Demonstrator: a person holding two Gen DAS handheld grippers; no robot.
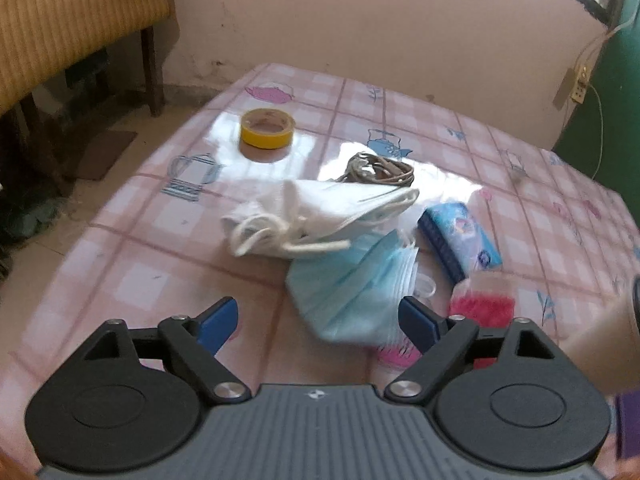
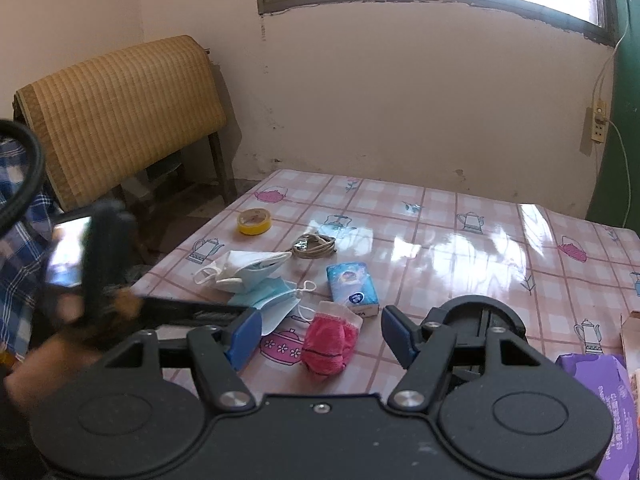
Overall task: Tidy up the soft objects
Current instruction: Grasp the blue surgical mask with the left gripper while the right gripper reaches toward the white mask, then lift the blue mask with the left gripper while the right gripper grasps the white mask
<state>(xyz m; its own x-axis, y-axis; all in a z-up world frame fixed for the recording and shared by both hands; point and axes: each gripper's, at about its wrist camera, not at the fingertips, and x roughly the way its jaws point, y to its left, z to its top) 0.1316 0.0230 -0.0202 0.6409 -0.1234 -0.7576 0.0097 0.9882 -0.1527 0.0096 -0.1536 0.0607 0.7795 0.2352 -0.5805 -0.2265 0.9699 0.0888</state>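
A blue surgical mask (image 1: 352,288) (image 2: 268,296) lies on the pink checked table (image 1: 120,280), partly under a white folded mask (image 1: 320,208) (image 2: 244,266). My left gripper (image 1: 320,320) hangs open just over the blue mask's near edge, which lies between the fingers; the pads do not press on it. Right of the masks are a blue tissue pack (image 1: 460,236) (image 2: 352,288) and a pink fluffy item in clear wrap (image 1: 482,308) (image 2: 328,340). My right gripper (image 2: 322,334) is open above the pink item and holds nothing.
A yellow tape roll (image 1: 267,128) (image 2: 255,221) and a coiled cable (image 1: 376,168) (image 2: 314,246) sit further back. A purple pack (image 2: 600,400) lies at the near right. A chair with a woven mat (image 2: 120,112) stands left of the table. A person's hand (image 2: 52,360) is at the left.
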